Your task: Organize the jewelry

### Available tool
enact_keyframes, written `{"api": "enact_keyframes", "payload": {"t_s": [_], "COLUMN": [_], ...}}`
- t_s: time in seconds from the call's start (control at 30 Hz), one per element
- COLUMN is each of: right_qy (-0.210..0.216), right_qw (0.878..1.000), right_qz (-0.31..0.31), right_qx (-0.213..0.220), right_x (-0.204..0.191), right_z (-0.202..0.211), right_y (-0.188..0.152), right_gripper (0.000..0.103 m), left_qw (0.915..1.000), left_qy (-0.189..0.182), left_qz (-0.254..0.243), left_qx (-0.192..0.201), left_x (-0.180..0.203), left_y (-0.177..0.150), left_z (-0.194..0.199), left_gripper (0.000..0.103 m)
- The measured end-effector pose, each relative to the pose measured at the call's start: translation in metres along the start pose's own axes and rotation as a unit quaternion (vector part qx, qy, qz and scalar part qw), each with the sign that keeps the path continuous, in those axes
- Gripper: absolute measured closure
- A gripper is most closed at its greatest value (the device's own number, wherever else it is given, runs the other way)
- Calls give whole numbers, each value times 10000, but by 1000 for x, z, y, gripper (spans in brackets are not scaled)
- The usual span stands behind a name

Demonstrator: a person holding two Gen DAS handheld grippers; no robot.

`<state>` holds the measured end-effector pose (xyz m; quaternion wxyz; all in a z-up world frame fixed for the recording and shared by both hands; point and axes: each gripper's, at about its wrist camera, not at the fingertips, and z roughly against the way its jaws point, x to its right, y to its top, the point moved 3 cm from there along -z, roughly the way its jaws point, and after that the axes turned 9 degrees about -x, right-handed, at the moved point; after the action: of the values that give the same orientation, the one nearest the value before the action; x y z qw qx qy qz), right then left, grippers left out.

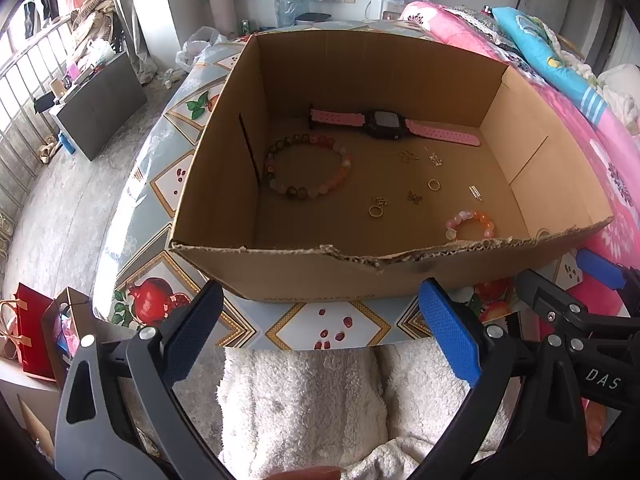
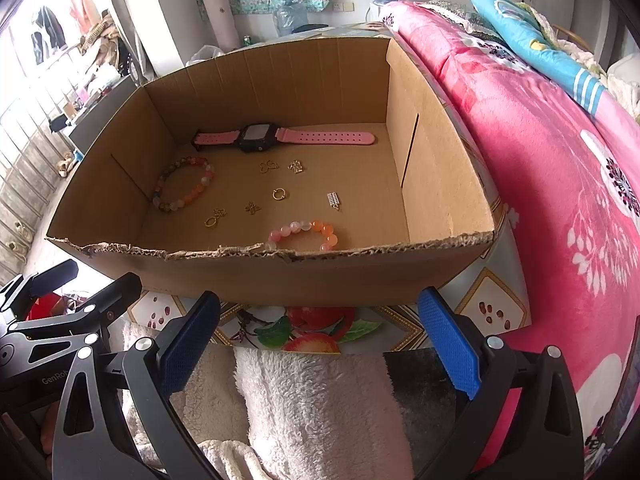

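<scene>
Inside the cardboard box (image 1: 224, 128), your jewelry lies loose on the floor: the pink watch (image 1: 394, 125) along the far wall, the large bead bracelet (image 1: 308, 166) at its left, the small bead bracelet (image 2: 304, 234) by the torn near wall, and gold rings and charms (image 2: 279, 194) between. Your left gripper (image 1: 320, 336) and right gripper (image 2: 320, 340) both hang short of the box, jaws wide apart, holding nothing.

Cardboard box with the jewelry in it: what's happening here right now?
Nothing is being handled. The left hand-held gripper and right hand-held gripper are both open and empty, outside the near wall of the cardboard box. On its floor lie a pink watch, a large bead bracelet, a small bead bracelet and scattered gold charms.
</scene>
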<state>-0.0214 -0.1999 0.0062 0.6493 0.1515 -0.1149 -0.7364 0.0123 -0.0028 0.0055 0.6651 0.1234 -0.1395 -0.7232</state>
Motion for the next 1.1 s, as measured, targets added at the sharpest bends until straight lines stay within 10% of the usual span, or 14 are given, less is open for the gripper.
{"api": "enact_keyframes", "payload": {"t_s": [1.1], "right_qy": [-21], "right_qw": [10000], "right_qz": [-22], "right_qx": [-45], "right_x": [2], "right_z": [-2], "right_y": [-1], "right_gripper": [7], "left_qw": [10000], "left_qy": [7], "left_qz": [11], "left_qx": [-53], "left_x": [1], "left_y": [-2], "left_z": [-3], "left_gripper": [9]}}
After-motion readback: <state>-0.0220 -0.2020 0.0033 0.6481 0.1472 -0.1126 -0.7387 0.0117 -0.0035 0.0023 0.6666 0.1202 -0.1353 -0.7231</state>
